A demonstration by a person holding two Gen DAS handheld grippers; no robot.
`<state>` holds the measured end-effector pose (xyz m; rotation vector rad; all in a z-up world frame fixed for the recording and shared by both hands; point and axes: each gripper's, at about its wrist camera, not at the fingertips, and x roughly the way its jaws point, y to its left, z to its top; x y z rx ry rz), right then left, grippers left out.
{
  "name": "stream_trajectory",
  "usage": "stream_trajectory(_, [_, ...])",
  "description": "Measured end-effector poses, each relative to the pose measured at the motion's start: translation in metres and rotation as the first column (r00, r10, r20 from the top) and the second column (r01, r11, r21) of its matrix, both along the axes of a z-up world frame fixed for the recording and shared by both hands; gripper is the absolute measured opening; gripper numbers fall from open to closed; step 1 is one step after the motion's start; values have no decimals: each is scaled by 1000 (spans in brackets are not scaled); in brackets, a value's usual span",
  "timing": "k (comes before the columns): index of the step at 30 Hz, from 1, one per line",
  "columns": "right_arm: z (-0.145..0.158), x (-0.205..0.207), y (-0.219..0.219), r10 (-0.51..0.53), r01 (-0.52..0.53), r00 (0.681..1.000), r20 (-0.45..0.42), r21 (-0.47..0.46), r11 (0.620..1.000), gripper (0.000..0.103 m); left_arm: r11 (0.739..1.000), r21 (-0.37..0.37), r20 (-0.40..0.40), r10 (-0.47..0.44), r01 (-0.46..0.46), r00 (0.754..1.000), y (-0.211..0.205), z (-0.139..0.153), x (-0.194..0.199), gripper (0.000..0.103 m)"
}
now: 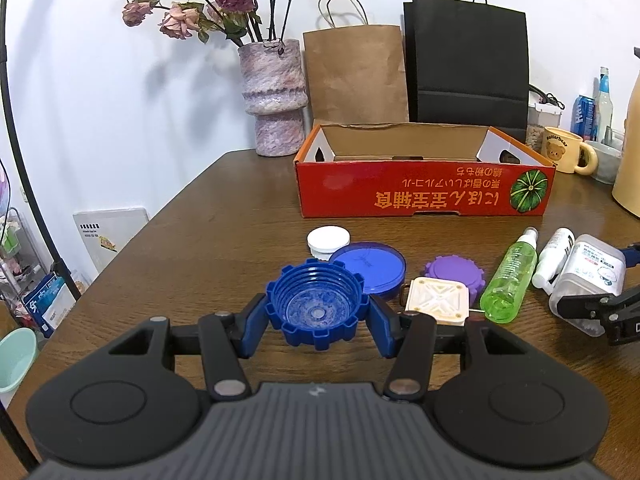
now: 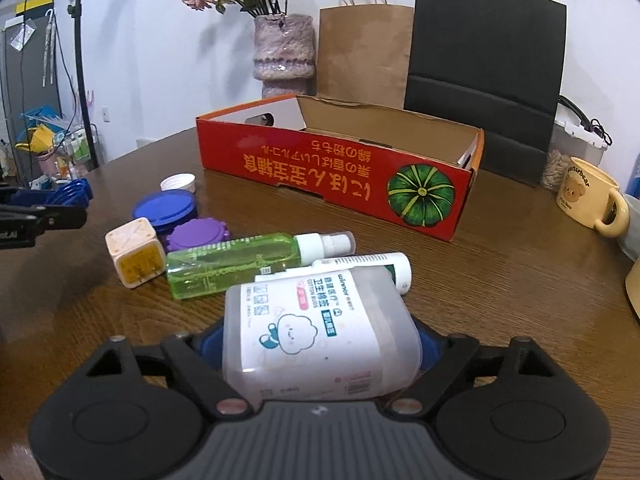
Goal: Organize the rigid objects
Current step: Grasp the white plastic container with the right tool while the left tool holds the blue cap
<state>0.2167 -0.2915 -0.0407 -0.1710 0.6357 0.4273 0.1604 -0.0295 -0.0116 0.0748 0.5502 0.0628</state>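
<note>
Left gripper (image 1: 318, 314): blue fingers (image 1: 251, 330) pinch the ridged blue cap (image 1: 318, 306) from both sides, open side up, low over the worktop (image 1: 224, 232). Right gripper (image 2: 320, 344): fingers clamp the translucent cotton-swab box (image 2: 316, 328) on its two sides; whether the box touches the worktop, cannot tell.

Loose items sit in a row between the grippers and the red cardboard box (image 1: 424, 192). White cap (image 1: 328, 240) touches the flat blue lid (image 1: 370, 266); purple cap (image 1: 454, 272) just beside that lid; cream plug adapter (image 1: 438, 306) in front of the purple cap, touching it. Green spray bottle (image 1: 510, 276) lies flat next to the adapter, nozzle toward the red box. White tube (image 1: 554, 258) lies between the bottle and the swab box, partly under the swab box in the right view.

Red box is open-topped, near wall low, bare worktop strip between it and the row. Behind it, close: vase (image 1: 276, 96), brown bag (image 1: 356, 76), black bag (image 1: 468, 64). Yellow mug (image 1: 564, 150) off its right end. Left worktop edge is well apart from the left gripper, bare worktop between.
</note>
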Motion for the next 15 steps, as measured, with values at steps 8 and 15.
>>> stream_trajectory(8, [7,-11,3,-7,6,999,49,19,1000,83,1000,-10,-1,-1,1,1000,1,2,1,54])
stream_trajectory(15, [17,-19,3,-31,27,995,96,51,998,83,1000,-11,18,-5,6,1000,1,7,5,54])
